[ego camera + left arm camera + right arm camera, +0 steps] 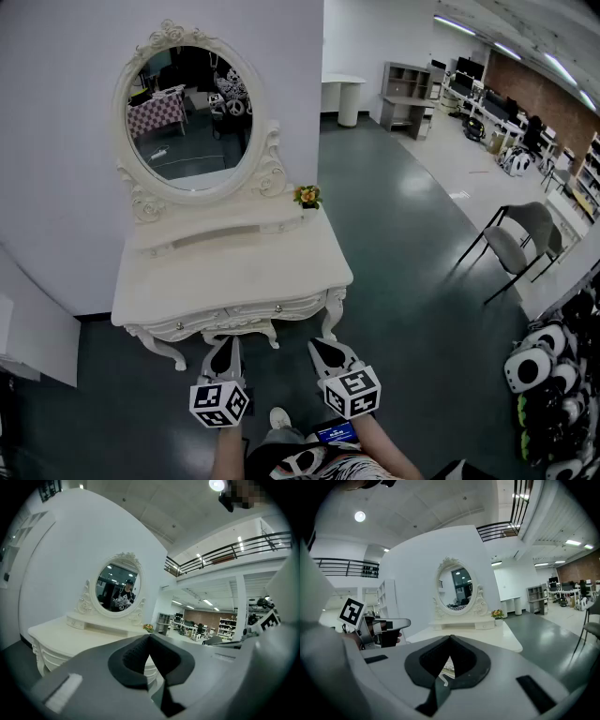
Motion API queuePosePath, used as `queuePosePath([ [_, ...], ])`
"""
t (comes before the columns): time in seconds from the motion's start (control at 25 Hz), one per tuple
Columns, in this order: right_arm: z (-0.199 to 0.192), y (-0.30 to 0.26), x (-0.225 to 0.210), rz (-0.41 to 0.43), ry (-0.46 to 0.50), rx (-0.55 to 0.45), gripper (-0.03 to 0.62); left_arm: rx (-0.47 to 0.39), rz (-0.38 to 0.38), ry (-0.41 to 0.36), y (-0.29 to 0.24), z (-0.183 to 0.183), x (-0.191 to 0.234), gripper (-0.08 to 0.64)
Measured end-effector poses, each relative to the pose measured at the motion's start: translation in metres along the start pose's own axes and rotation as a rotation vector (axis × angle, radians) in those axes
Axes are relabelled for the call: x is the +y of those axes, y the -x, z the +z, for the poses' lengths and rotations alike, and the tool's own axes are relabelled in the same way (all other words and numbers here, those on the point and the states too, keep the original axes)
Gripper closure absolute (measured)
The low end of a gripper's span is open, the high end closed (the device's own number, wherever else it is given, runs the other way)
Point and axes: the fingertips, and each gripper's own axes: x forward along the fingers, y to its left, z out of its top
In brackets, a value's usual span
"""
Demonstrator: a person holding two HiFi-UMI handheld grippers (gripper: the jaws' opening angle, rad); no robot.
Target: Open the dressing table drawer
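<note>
A white carved dressing table [225, 272] with an oval mirror [190, 114] stands against the white wall. Its drawer front [234, 313] runs under the top's front edge, closed, with small knobs [278, 307]. My left gripper [224, 343] and right gripper [316, 344] hover side by side just in front of the table, both pointing at it and both shut with nothing between the jaws. The left gripper view has the left gripper [149, 635] aimed over the table top [65, 637]. From the right gripper view, the right gripper [450, 637] points at the table's front edge [487, 639].
A small pot of flowers [307, 196] sits at the table's back right corner. A grey chair [516, 246] stands to the right on the dark floor. Black and white items [548, 375] are piled at the far right. Desks and shelves fill the room's far end.
</note>
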Motion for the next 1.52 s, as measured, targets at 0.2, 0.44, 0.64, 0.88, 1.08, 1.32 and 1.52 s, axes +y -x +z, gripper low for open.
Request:
queuePosePath([
  [0.2, 0.002, 0.004, 0.001, -0.009, 0.03, -0.001, 0.591, 0.003, 0.01, -0.022, 0.004, 0.002, -0.001, 0.558],
  [0.44, 0.0, 0.003, 0.0, -0.007, 0.007, -0.001, 0.591, 0.014, 0.02, -0.049, 0.005, -0.001, -0.001, 0.558],
  [0.64, 0.0, -0.005, -0.011, -0.05, -0.018, 0.012, 0.586, 0.061, -0.069, 0.049, -0.003, -0.011, -0.003, 0.486],
  [0.88, 0.002, -0.037, -0.033, -0.089, 0.004, 0.03, 0.477, 0.078, -0.056, 0.004, -0.038, -0.012, 0.013, 0.471],
  [1.08, 0.006, -0.102, -0.068, -0.112, 0.007, 0.055, 0.474, 0.09, -0.054, -0.021, -0.11, -0.011, 0.045, 0.468],
  [1.32, 0.031, -0.207, -0.117, -0.171, -0.007, 0.098, 0.474, 0.128, -0.089, -0.053, -0.219, 0.011, 0.098, 0.454],
  [1.52, 0.043, -0.288, -0.151, -0.214, -0.009, 0.131, 0.474, 0.155, -0.116, -0.096, -0.296, 0.013, 0.137, 0.453],
])
